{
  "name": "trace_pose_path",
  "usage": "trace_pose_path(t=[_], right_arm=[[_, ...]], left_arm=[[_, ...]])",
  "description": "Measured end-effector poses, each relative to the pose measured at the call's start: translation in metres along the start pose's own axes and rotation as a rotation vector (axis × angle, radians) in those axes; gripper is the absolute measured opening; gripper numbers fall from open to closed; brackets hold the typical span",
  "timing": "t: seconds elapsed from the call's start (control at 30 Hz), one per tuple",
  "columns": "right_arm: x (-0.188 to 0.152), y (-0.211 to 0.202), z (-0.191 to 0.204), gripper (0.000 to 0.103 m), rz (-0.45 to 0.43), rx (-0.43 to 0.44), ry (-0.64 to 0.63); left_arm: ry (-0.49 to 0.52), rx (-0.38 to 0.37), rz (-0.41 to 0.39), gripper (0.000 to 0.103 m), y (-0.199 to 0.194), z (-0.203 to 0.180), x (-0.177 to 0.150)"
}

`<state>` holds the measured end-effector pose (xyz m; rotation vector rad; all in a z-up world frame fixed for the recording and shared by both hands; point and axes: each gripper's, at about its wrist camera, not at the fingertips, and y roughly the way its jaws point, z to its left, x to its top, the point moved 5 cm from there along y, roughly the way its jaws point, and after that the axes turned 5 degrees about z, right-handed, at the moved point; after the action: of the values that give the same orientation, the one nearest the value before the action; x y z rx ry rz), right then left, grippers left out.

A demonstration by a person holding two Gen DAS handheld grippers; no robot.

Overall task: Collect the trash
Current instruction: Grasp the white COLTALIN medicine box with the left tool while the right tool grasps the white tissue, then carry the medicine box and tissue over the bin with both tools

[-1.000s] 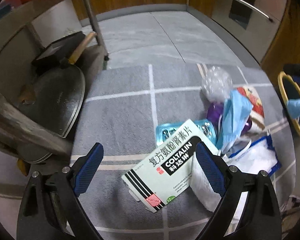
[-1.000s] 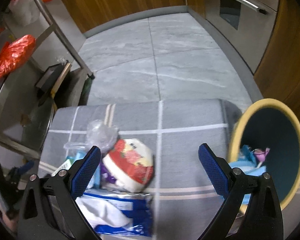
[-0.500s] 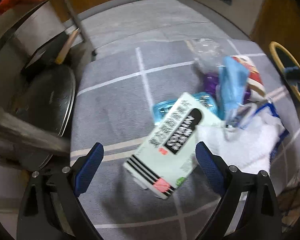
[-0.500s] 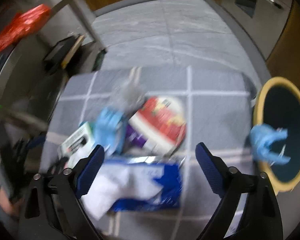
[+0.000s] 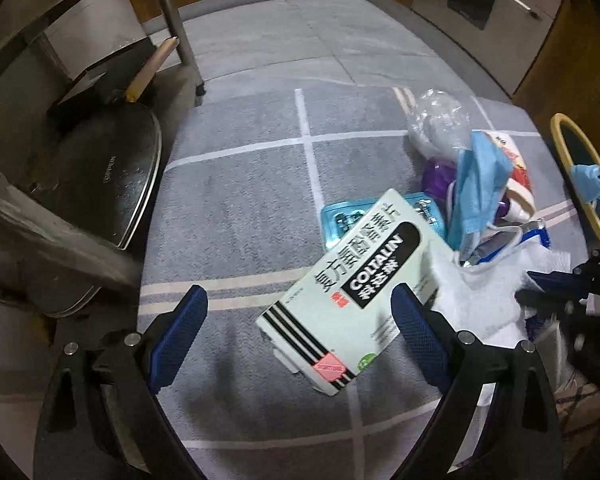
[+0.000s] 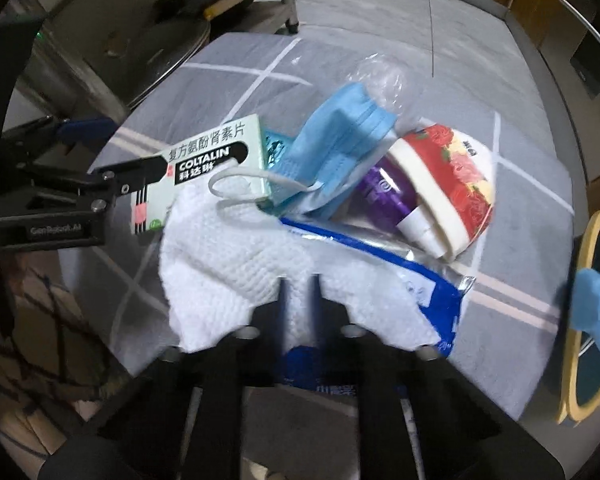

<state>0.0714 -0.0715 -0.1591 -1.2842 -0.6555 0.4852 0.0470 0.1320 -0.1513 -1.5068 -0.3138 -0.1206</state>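
On the grey checked mat point(image 5: 240, 200) lies a heap of trash: a pale green medicine box point(image 5: 356, 296) printed COLTALIN, a blue face mask point(image 6: 336, 136) draped over a purple bottle point(image 6: 384, 196), a red-and-white paper cup point(image 6: 448, 184) on its side, a clear plastic bag point(image 5: 440, 124) at the far end, and a white paper towel point(image 6: 232, 256) spilling from a blue wrapper point(image 6: 432, 292). The right tongs point(image 6: 299, 312) are closed on the paper towel at the heap's near edge, the pads pinching a fold of it. The left tongs point(image 5: 300, 336) hang wide open above the mat, with the medicine box between the two pads and, as far as the view tells, touching neither.

Left of the heap the mat is bare up to its edge, where a dark pan lid point(image 5: 108, 172) leans by a metal rack leg point(image 5: 176, 28). At the mat's right side stands a yellow-rimmed bin point(image 6: 580, 320) with a blue glove point(image 6: 594, 312) hanging over its rim. A teal blister pack point(image 5: 340, 220) shows only partly under the box, and the bin's inside is too dark to make out.
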Motion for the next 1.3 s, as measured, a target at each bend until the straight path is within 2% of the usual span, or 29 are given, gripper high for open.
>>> trace_pose_path(t=[0.13,0.4,0.67,0.77,0.83,1.1,1.3], right_arm=[[0.01,-0.037,-0.015,0.002,-0.1,0.04,0.071],[0.005,-0.109,-0.052,0.002,-0.27,0.078,0.223],[-0.001,-0.137,-0.069,0.002,-0.353,0.097,0.316],[-0.001,-0.134,-0.077,0.002,-0.351,0.091,0.336],[-0.001,-0.132,-0.084,0.002,-0.35,0.086,0.347],[-0.001,-0.133,-0.106,0.002,-0.355,0.079,0.388],[0.0,-0.147,-0.115,0.002,-0.404,0.086,0.405]], left_arm=[[0.075,-0.024,-0.017,0.091,0.001,-0.019,0.001],[0.248,0.002,-0.037,0.091,0.014,-0.054,0.001],[0.361,0.064,-0.019,0.091,0.04,-0.069,0.003],[0.363,0.062,-0.01,0.091,0.045,-0.068,0.006],[0.357,0.063,0.001,0.086,0.046,-0.067,0.004],[0.314,0.057,-0.011,0.078,0.026,-0.062,0.003],[0.224,0.029,-0.121,0.077,-0.017,-0.059,0.015]])
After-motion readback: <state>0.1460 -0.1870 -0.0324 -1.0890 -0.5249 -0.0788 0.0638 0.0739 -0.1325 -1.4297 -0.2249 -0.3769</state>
